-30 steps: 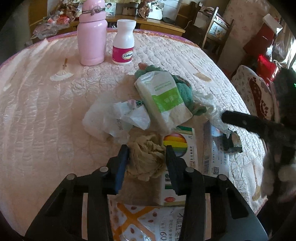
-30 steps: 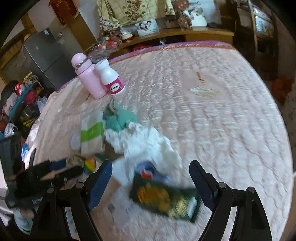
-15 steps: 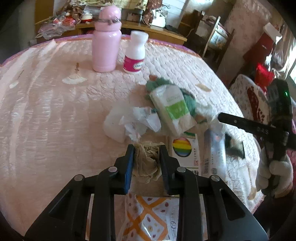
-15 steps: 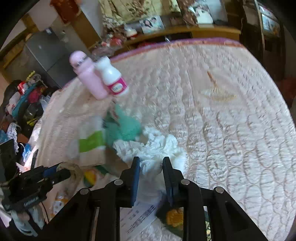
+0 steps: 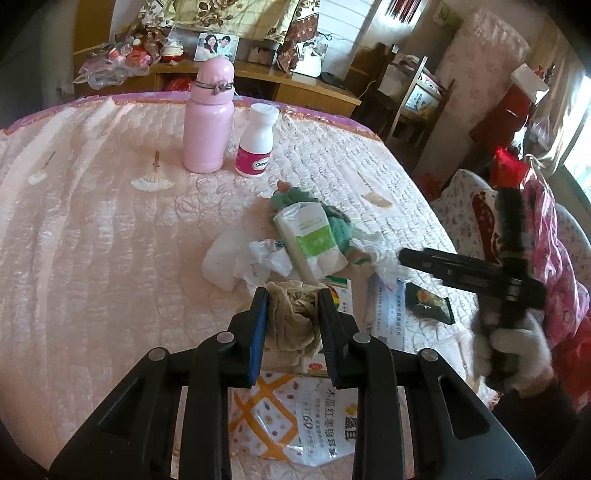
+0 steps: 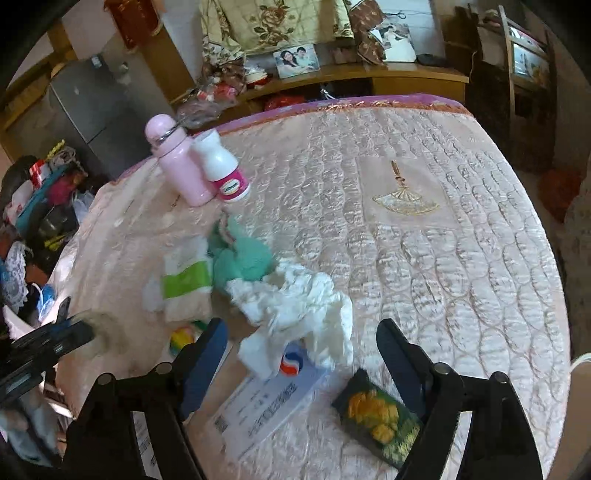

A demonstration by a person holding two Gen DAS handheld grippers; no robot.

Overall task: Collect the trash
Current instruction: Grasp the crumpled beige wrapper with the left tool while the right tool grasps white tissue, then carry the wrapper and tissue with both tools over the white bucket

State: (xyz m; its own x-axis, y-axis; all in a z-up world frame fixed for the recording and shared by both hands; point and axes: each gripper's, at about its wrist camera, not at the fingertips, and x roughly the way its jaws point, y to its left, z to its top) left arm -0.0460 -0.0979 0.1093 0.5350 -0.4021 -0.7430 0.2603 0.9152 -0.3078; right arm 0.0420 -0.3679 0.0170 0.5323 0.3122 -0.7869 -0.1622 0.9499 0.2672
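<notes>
Because the trash lies heaped near the bed's front edge, the left tongs clench a crumpled beige rag there, while the right tongs hang released over crumpled white tissue.

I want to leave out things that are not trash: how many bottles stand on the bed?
2. The pink flask stands near the bed's far edge; the white pill bottle stands beside it. Both are upright. The trash pile may hide others.

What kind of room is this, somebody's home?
Most likely a lived-in bedroom. The trash lies on a quilted pink mattress, a framed couple's photo stands on the wooden shelf behind it, and floral bedding is piled above.
</notes>
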